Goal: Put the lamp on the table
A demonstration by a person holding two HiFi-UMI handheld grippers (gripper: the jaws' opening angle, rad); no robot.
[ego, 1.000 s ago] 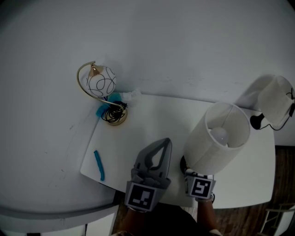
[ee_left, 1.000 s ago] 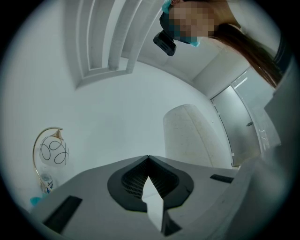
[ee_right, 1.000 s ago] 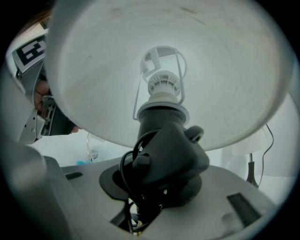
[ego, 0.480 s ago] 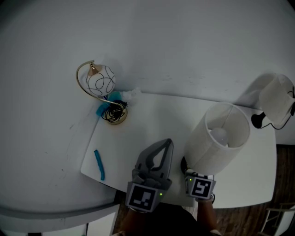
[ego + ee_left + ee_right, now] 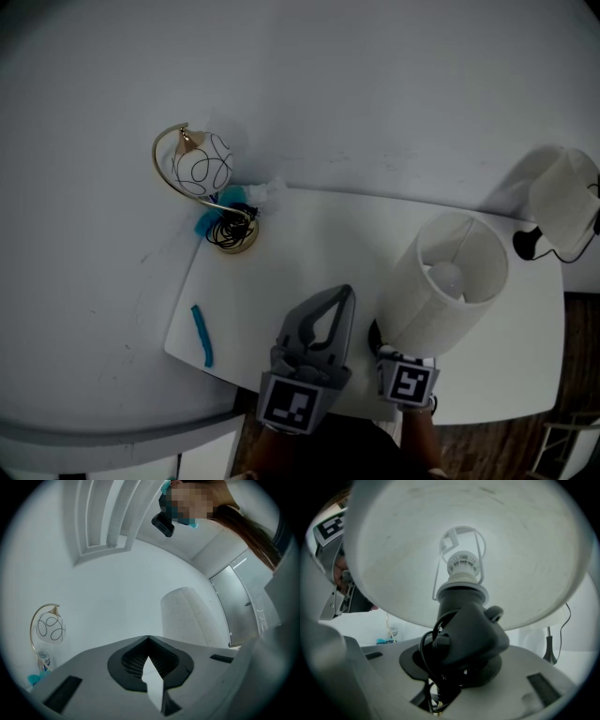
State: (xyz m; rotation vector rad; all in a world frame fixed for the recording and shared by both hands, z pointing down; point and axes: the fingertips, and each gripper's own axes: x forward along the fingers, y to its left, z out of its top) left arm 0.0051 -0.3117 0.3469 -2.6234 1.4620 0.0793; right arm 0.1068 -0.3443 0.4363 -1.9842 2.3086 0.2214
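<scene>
right hand-held gripper (image 5: 454, 674) clamped on the dark stem of the white-shade lamp (image 5: 450, 281), lamp leaning over the near right part of the tabletop (image 5: 300, 244), left hand-held gripper (image 5: 343, 294) just beside it, jaws pinched together, nothing in them, little gold lamp (image 5: 201, 174) on the far left corner

Bare tabletop (image 5: 309, 244) centre; gold lamp (image 5: 204, 169) back-left; held lamp (image 5: 448, 292) front-right; small lamp (image 5: 562, 202) far-right

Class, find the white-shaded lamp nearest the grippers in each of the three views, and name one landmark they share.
Head view: the white-shade lamp right of centre, low.
Left gripper view: its shade right of centre, beyond the jaws.
Right gripper view: shade fills the top, dark base at centre.
Shared landmark: the gold arc lamp, left of it in every view.
</scene>
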